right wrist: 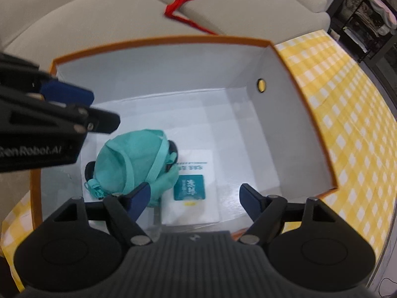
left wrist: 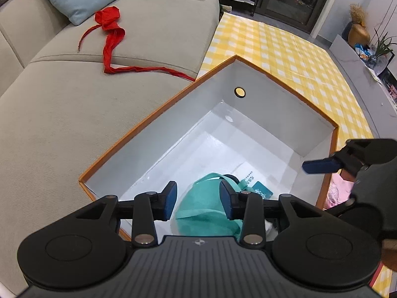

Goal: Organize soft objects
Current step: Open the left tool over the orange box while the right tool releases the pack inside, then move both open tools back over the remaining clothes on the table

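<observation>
Nearby, red ribbon (left wrist: 111,37) (on sofa (left wrist: 62,111)), pink item (left wrist: 335,191)

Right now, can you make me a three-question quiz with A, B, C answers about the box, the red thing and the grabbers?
1. Where does the teal bag lie?
A. in the box
B. on the sofa
C. on the floor

2. What colour is the ribbon on the sofa?
A. blue
B. red
C. green

3. How is the right gripper?
A. shut on the bag
B. shut on a card
C. open

Answers: 1 A, the bag rests on the box's white floor; 2 B, it is plainly red; 3 C, its fingers stand apart, pressing nothing.
</observation>
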{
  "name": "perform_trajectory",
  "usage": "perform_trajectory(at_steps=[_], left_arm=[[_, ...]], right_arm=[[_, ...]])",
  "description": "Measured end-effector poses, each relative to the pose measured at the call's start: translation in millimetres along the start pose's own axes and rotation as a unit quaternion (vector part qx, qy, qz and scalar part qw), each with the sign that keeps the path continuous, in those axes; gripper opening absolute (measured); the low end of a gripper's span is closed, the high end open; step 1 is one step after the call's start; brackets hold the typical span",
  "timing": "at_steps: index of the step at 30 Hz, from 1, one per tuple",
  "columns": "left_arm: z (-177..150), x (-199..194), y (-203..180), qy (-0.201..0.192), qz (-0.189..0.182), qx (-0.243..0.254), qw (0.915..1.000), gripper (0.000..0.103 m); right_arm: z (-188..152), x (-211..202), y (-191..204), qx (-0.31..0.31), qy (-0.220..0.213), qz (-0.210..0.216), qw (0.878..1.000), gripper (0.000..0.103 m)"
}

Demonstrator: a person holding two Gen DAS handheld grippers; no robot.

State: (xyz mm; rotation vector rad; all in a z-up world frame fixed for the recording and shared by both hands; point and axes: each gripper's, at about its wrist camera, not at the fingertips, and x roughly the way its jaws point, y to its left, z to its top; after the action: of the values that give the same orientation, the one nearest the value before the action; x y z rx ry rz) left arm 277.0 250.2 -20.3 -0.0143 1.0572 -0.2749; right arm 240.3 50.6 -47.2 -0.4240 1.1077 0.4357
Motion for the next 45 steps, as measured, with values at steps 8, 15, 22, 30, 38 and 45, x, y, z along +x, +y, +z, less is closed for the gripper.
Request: perform_trajectory(at_steps=[8, 15, 22, 30, 38, 45], left_arm=[[-1.1, -9.8, -18.1, -0.012, -0.035, 0.01, 0.9993, 0.044], [-8.5, -15.4, -39.3, -0.021, -0.05, 0.026, 0.9982, 0.044], [-14.0, -17.9, -60.4, -0.028, -0.059, 0.032, 0.9973, 0.044], [-27.2, -20.9, -76.4, -0.029, -0.024, 0.076, 0.9964, 0.045], [-40.0, -40.5, -101.2, -0.039, -0.025, 0.088, 0.9951, 0.045], [-52.4, -61.5, -146.1, -0.053, -0.038, 0.117, 0.9911, 0.047]], right_arm=[[-5.4, -31.0, -14.8, 0.01, -0.019, -0.011, 1.0, 0.077], [-18.1, -51.7, -35.3, 0.023, -0.029, -0.022, 0.999, 0.077], [-48.5, -74.6, -64.1, 0.049, -0.033, -0.035, 0.998, 0.077], [-95.0, -99.6, -92.9, 0.075, -0.037, -0.045, 0.995, 0.077], [-145.4, -110.4, -119.4, 0.116, -0.041, -0.042, 0.991, 0.077], [-194.5, -115.7, -143.0, 0.161, -0.049, -0.027, 0.985, 0.077]])
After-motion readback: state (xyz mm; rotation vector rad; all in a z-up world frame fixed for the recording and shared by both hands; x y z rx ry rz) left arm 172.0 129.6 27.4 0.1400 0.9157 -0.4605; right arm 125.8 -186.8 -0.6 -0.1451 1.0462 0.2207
